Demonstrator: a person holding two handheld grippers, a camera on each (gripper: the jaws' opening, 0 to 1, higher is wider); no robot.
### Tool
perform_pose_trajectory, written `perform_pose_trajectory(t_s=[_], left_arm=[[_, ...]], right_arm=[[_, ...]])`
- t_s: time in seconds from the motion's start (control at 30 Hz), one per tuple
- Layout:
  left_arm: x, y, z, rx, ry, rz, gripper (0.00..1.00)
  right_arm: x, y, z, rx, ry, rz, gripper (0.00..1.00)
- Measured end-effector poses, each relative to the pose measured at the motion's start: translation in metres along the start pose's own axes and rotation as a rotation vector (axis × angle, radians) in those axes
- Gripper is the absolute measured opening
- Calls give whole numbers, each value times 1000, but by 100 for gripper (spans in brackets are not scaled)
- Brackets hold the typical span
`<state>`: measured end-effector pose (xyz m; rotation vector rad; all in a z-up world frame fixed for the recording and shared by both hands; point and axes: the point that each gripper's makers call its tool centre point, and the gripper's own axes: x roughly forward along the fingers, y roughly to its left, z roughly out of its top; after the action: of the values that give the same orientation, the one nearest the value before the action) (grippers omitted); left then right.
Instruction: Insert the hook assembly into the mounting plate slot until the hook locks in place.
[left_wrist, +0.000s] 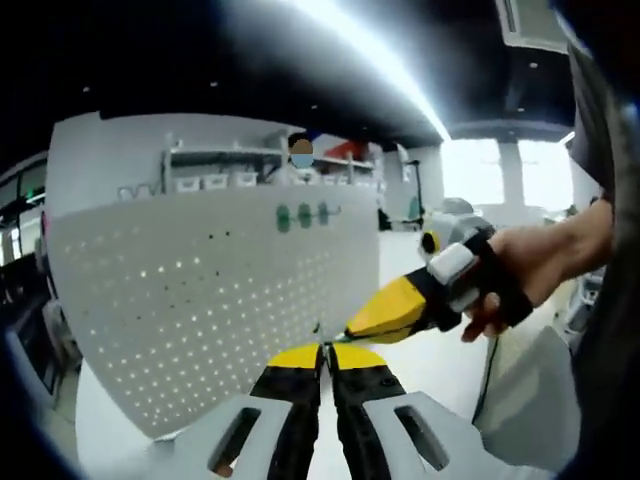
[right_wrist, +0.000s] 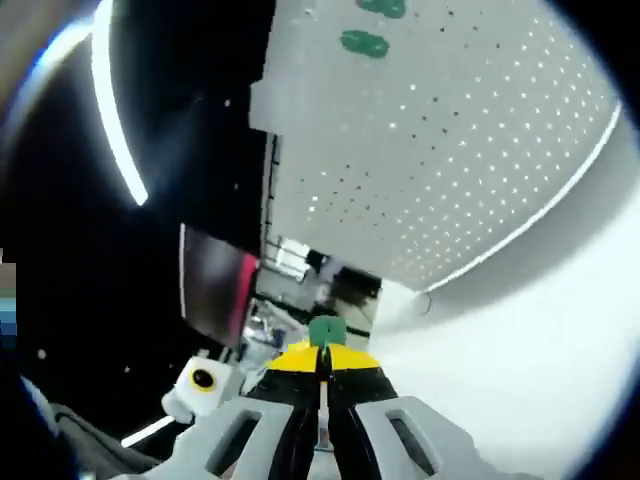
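In the left gripper view, the left gripper is being held low at the centre, its yellow-tipped fingers brought together with only a thin dark line between them; nothing can be made out between the tips. Behind them, a white perforated mounting plate is being shown standing upright on the pale tabletop, with three green hooks sitting in a short row near its upper edge. From the right, the right gripper is being brought in by a person's hand, its yellow tip lying just beside the left fingers' tips.

In the right gripper view, the right gripper's fingers are being pressed together on a small green piece, seemingly the hook assembly, which is protruding just above the yellow tips. The mounting plate is being seen tilted across the upper right, with two green hooks on it near the top, well apart from the held piece. Whether the held piece is touching the plate cannot be told.
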<state>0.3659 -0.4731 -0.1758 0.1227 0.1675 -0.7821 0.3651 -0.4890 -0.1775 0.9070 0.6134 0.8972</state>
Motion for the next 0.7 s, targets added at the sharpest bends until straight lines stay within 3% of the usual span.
perform_pose_trajectory(t_s=[0.2,0.5,0.63,0.7], left_arm=[[2,2,-3,-18,15,2,3],[3,0,-13,-53,56,-16,3],[2,1,-16,-98,65,-20,2],[1,2,-18,-107,75,-17,2]], right_arm=[[4,8,0,-261,34,-63,0],[9,15,-12,-772,162,-152,0],[11,15,-17,-904,193,-165,0],[12,14,-19,-892,202,-173,0]])
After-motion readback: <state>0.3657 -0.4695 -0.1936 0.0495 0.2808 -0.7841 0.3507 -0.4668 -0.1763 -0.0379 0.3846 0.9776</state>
